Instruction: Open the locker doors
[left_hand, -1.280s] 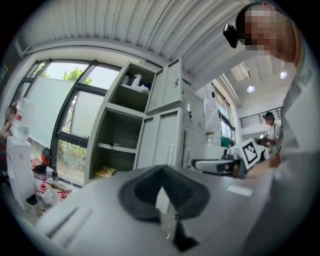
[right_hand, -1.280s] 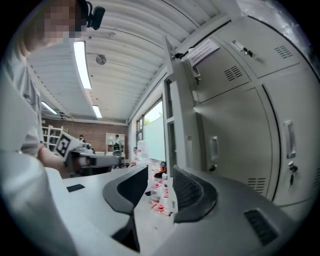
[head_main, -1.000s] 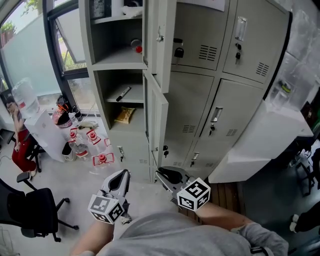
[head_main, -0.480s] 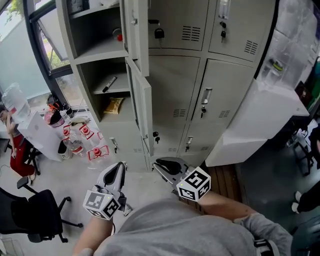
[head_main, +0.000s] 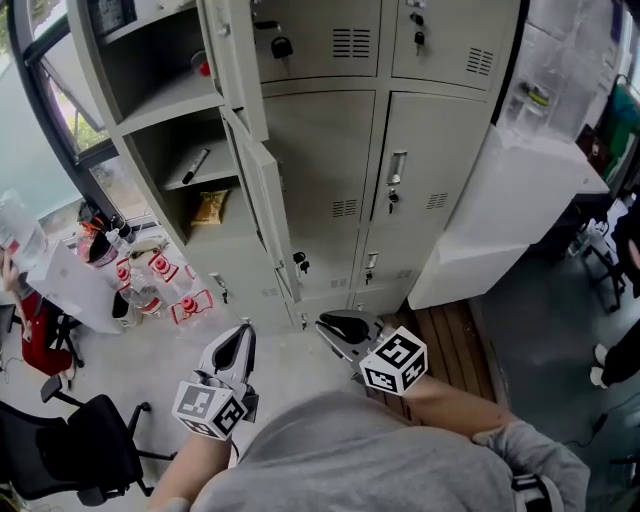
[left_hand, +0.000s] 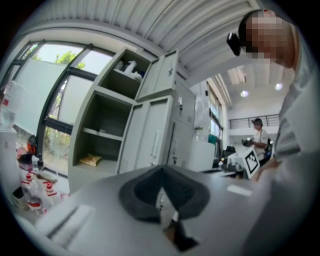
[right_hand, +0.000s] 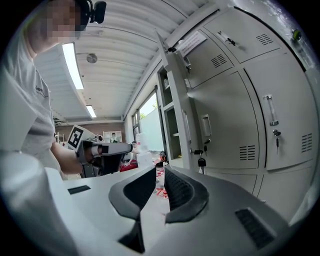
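The grey lockers (head_main: 330, 150) stand ahead. In the left column the upper door (head_main: 235, 60) and the middle door (head_main: 262, 200) hang open, showing shelves. The middle column's door (head_main: 325, 170) and the right column's door (head_main: 440, 170) with its handle (head_main: 397, 170) are closed. Two low doors carry keys (head_main: 300, 262). My left gripper (head_main: 243, 338) (left_hand: 162, 172) is held low in front of the body, shut on nothing. My right gripper (head_main: 335, 325) (right_hand: 160, 172) hovers beside it, well short of the lockers. Its jaws stand a narrow gap apart with nothing between them.
A snack bag (head_main: 210, 207) and a marker (head_main: 195, 165) lie on the open shelves. Water bottles (head_main: 150, 285) stand on the floor at left, with a black office chair (head_main: 70, 450) nearer. A white box (head_main: 500, 220) leans at the right over wooden boards (head_main: 445, 340).
In the head view the lockers have slid left and upward as the view swung right. Both grippers keep about the same spot before the body, with their jaws unchanged.
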